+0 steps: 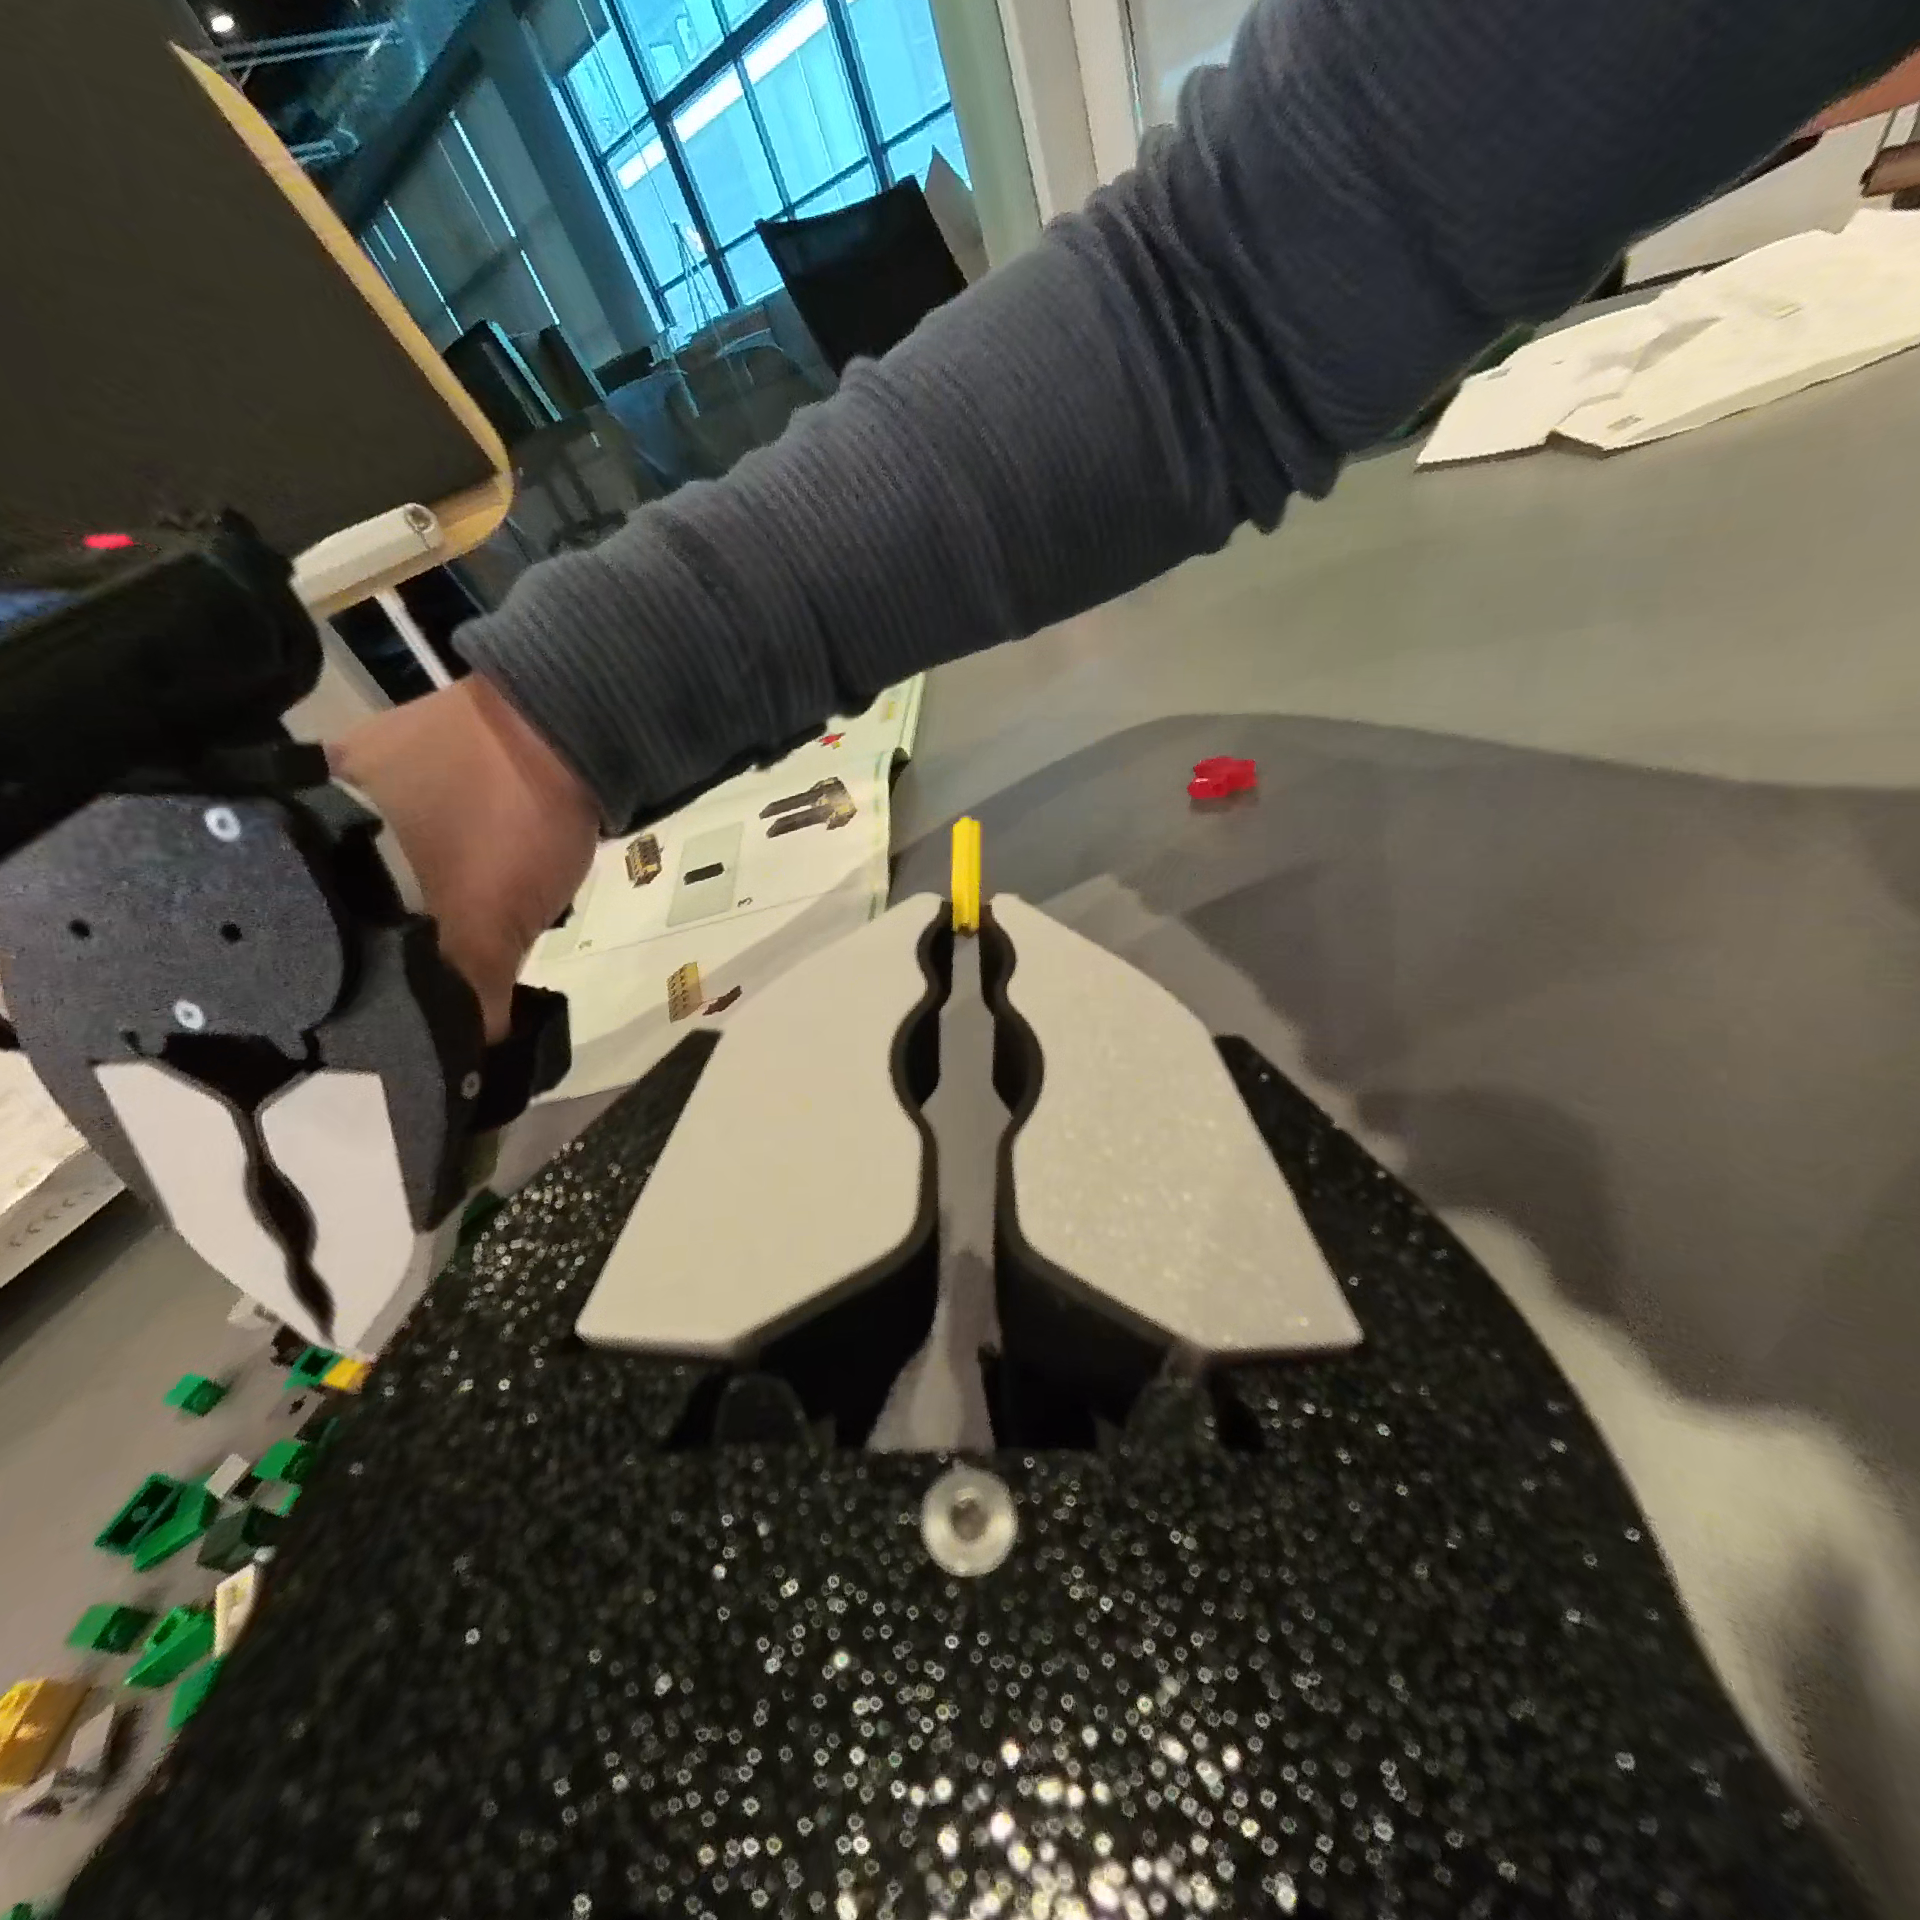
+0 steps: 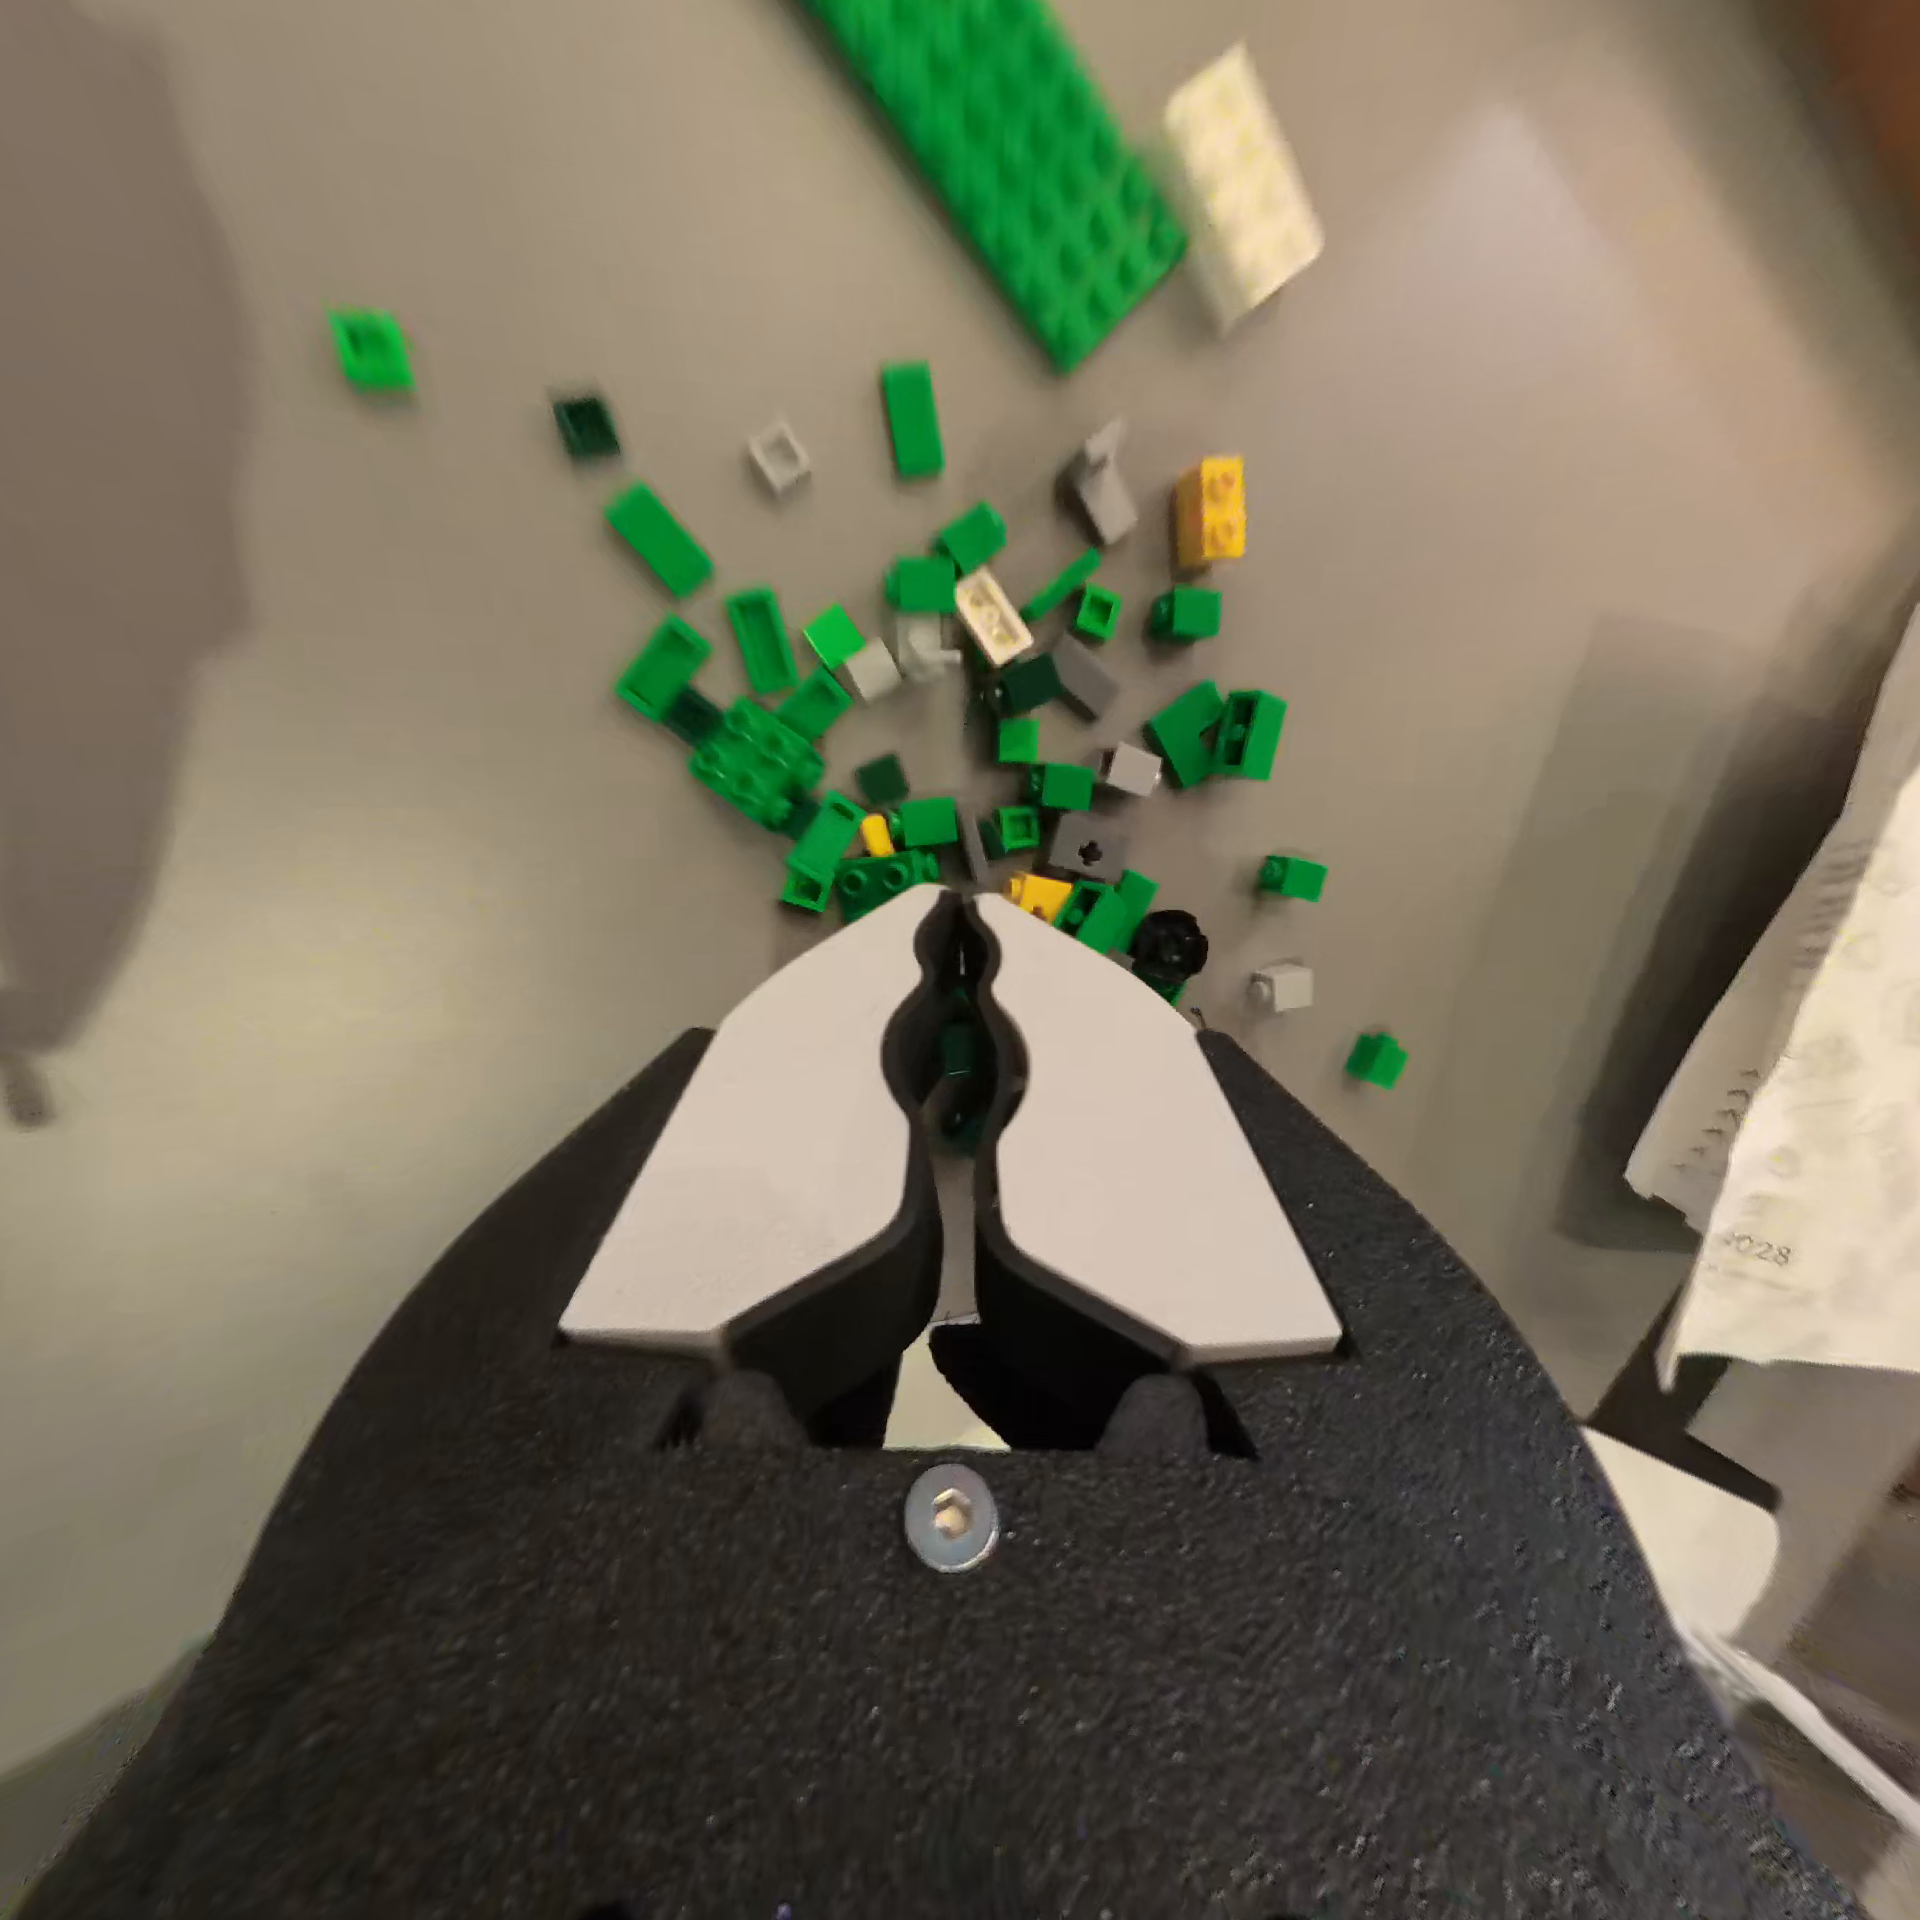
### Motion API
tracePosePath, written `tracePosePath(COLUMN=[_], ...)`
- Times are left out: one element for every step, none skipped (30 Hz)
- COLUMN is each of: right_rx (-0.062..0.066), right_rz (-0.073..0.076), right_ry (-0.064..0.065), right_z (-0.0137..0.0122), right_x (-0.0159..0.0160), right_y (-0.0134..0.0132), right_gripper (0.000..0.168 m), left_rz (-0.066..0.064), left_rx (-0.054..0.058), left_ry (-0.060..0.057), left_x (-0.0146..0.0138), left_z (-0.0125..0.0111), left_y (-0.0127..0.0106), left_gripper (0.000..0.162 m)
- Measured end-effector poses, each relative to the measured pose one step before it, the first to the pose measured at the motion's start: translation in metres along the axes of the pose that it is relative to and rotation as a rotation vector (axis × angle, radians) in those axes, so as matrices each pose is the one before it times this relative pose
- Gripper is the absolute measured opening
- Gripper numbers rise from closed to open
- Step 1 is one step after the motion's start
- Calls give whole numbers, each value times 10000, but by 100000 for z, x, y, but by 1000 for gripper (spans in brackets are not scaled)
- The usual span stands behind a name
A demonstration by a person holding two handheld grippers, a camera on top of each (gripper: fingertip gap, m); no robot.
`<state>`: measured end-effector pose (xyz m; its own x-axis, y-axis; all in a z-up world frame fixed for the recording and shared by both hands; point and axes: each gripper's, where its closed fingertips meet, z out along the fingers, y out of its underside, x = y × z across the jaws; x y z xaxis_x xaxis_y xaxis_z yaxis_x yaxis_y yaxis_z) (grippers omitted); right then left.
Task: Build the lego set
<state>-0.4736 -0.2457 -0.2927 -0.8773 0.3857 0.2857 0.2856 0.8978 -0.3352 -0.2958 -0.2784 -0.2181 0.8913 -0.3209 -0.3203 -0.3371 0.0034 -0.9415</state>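
My left gripper is shut on a small thin yellow piece, which sticks up from the fingertips above the grey table. My right gripper is shut, with its tips down at the near edge of a pile of loose green, grey and yellow bricks. I cannot tell whether it holds anything. It also shows in the left wrist view, held by a hand over the same bricks. A green baseplate and a white plate lie beyond the pile.
An open instruction booklet lies beside the right hand. A small red piece sits alone on the table. White papers lie at the far right and at the table's right edge. A sleeved arm crosses the left wrist view. My right fingertips sit around 20 cm from my left ones. The white plate lies some 12 cm from my right tips, 30 cm from my left tips.
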Motion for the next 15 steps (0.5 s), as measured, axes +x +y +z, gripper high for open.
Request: tracePosePath(right_rx=[-175,-130,-78,-103,-178,-151,9,160,238,238,163,38,-35,-93,-71], right_rz=[-69,-90,-146,-144,-104,-61,-44,27,156,213,293,339,336,383,375], right_ry=[-108,-270,-472,-571,-455,-48,215,159,57,-106,-53,-105,-260,-217,-186], right_z=[222,129,27,-31,-70,-136,-205,-250,-221,-164,-59,33,99,134,120], right_x=[-119,-366,-710,-873,-714,-114,298,278,190,-17,74,5,-208,-148,-83], right_y=[222,176,107,142,231,209,22,-173,-296,-335,-271,-138,-59,11,-3], right_gripper=[0,0,0,0,0,0,0,0,0,0,0,0,0,0,0], left_rz=[-49,-44,-39,-30,-13,5,9,7,5,0,-8,-9,-10,-7,0], left_rx=[53,44,25,8,-5,-14,-21,-25,-25,-21,-16,-12,-14,-20,-22], left_ry=[17,13,19,25,26,23,23,22,17,14,14,18,20,20,16], left_x=[-8,-7,-1,27,40,38,43,43,26,24,17,13,29,21,12], left_z=[-37,-30,-21,-4,16,25,24,31,27,19,18,18,20,25,24], left_y=[-70,-54,-33,-1,16,22,28,42,35,43,30,28,37,35,47], left_gripper=[4,4,4,4,4,4,4,4,4,4,4,4,4,4,4])
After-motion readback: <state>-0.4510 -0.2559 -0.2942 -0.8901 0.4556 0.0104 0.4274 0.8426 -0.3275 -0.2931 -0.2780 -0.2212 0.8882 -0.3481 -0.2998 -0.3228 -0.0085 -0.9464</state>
